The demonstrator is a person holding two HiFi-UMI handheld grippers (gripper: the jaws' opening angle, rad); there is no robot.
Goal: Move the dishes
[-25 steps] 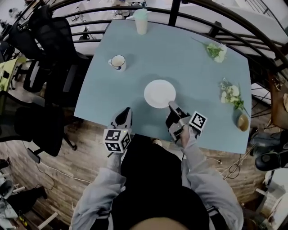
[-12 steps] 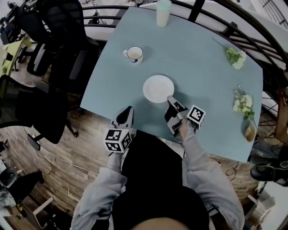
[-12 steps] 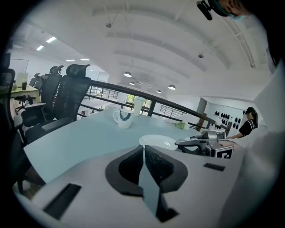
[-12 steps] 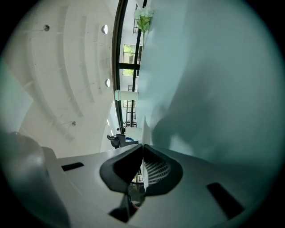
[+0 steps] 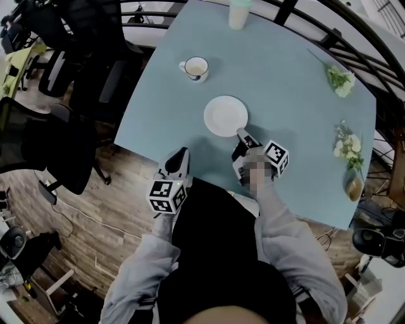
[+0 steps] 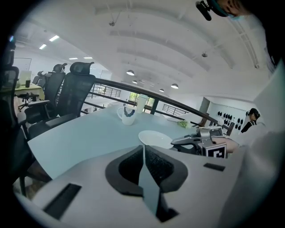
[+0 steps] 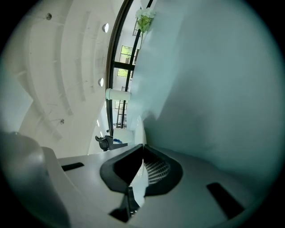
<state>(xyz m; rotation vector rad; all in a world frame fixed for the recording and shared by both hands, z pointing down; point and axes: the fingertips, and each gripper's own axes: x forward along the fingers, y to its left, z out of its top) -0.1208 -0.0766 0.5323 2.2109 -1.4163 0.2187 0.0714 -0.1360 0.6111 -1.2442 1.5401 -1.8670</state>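
A white plate [image 5: 226,116] lies flat on the blue worktop [image 5: 285,95], toward the person's side and roughly mid-width. The right claw [image 5: 240,133] points at the plate's near right rim with its tips right at that edge. Its jaws are pressed together, and the right gripper view shows the plate's edge just past the tips rather than clamped between them. Whether the tips touch the rim cannot be told. The left claw [image 5: 182,153] is over the near edge of the worktop, well to the left of the plate. Its jaws are also closed tip to tip with nothing between them, and it points across the worktop toward the plate and the mug. The white mug [image 5: 195,68] stands upright beyond the plate, to its left. A pale cup [image 5: 239,14] stands at the far edge. Two bunches of flowers [image 5: 340,80] lie along the right side, apart from the dishes. Black chairs [image 5: 82,63] stand off the worktop's left edge.
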